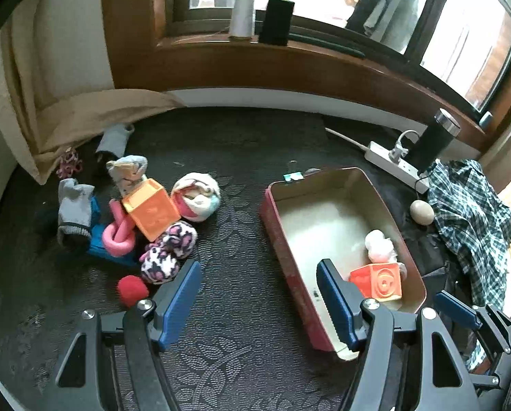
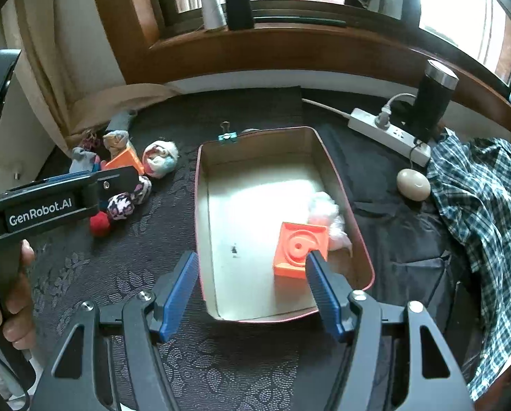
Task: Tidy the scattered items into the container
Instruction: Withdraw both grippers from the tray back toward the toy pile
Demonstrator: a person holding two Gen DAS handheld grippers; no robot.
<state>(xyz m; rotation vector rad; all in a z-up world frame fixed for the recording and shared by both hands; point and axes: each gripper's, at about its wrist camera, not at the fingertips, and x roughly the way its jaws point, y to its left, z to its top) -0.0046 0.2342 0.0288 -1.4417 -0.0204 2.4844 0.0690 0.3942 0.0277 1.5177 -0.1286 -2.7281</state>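
A red tin (image 1: 289,267) (image 2: 200,226) lies open on the dark cloth. It holds an orange cube (image 1: 378,281) (image 2: 298,250) and a pale sock ball (image 1: 378,246) (image 2: 325,212). A pile lies to its left: an orange cube (image 1: 151,210), a pink knot toy (image 1: 118,236), a spotted sock ball (image 1: 168,250), a white-pink sock ball (image 1: 195,197), a red ball (image 1: 132,289), grey socks (image 1: 74,209). My left gripper (image 1: 259,304) is open and empty between pile and tin. My right gripper (image 2: 252,294) is open and empty over the tin's near end.
A power strip (image 2: 389,137) and black flask (image 2: 433,99) stand behind the tin. A beige egg-shaped thing (image 2: 413,185) and a plaid shirt (image 2: 478,212) lie to the right. A teal binder clip (image 2: 227,137) lies at the tin's far edge. A curtain (image 1: 50,116) hangs at left.
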